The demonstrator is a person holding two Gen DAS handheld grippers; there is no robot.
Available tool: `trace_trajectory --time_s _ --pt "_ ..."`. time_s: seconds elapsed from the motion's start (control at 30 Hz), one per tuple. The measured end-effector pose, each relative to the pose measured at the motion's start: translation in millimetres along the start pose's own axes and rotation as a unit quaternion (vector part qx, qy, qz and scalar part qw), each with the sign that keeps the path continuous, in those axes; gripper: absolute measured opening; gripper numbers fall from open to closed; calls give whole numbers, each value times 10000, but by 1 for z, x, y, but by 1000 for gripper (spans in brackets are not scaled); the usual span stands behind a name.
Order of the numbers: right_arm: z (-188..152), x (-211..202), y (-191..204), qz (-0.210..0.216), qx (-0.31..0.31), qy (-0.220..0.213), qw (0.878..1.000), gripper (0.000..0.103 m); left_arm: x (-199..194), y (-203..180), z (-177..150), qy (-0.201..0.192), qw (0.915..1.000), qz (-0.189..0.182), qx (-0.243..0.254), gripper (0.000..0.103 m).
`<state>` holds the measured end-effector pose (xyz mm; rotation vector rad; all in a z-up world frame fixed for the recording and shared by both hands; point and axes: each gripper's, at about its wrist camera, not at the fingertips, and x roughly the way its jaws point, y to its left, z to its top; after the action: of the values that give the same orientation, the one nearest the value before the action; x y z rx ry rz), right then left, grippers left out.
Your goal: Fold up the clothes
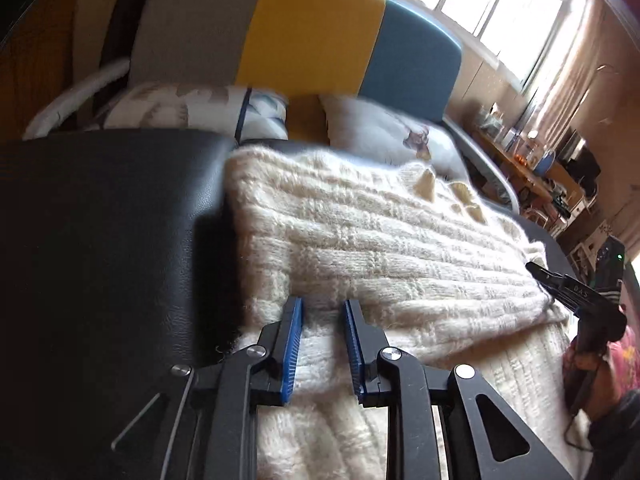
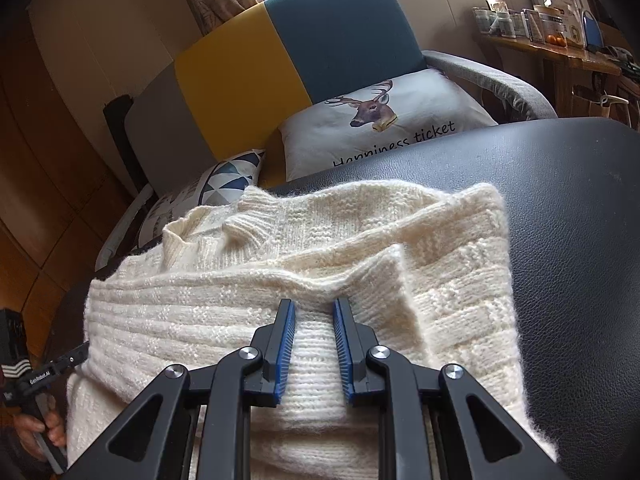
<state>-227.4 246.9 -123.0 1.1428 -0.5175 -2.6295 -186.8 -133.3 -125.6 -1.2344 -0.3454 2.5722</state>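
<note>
Cream knitted sweater (image 2: 304, 264): lies spread on a black leather-look surface (image 2: 568, 208), sleeves folded inward across the body, collar at the far end. Left hand-held gripper (image 1: 322, 308): jaws apart, blue pads over the near left hem, holding nothing. Right hand-held gripper (image 2: 314, 306): jaws apart, over the folded sleeve edge, holding nothing. Behind: sofa (image 2: 344, 28) in grey, yellow and blue panels; deer-print cushion (image 2: 384, 120); triangle-patterned cushion (image 2: 228, 178).

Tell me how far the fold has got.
Done: the sweater lies on the black surface with one side folded inward. In hand: nothing; left gripper and right gripper are open over the hem end. Left: the remaining folds.
</note>
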Motion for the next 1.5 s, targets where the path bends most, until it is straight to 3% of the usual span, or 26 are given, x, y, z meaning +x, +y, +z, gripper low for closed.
trace_trajectory --time_s 0.17,0.33,0.5,0.63,0.77,0.93,1.03,1.2,1.27,1.37,1.5 --pt "2 1 -2 7 -2 13 10000 19 -11 -9 9 37 9999 15 -151 23" --pt "5 -6 2 -25 62 63 10000 21 -27 -39 26 -298 9990 -150 284 31" --pt "4 -26 18 37 -229 62 9997 21 -11 -53 43 -205 9979 -231 561 32" --pt "5 -13 24 -364 -515 297 9976 21 7 -51 48 -160 9983 -163 541 32" --pt "19 10 12 -785 -511 267 9952 19 25 -35 35 56 9990 29 448 36" --pt "13 11 11 -856 -561 75 9947 19 23 -25 27 -31 9996 -139 251 36" --pt "16 8 7 -725 -426 142 9964 19 9 -32 29 -85 9998 17 164 36" --pt "15 -26 22 -605 -611 123 9962 21 -32 -53 11 -505 9972 -243 505 48" --pt "6 -40 30 -489 -698 65 9963 21 -35 -57 0 -438 9968 -233 634 48" --pt "-10 -34 35 -692 -920 362 9927 25 -17 -46 -12 -82 9979 227 597 48" --pt "-27 -26 19 -606 -756 358 9947 25 -14 -23 -15 -5 9999 -106 111 48"
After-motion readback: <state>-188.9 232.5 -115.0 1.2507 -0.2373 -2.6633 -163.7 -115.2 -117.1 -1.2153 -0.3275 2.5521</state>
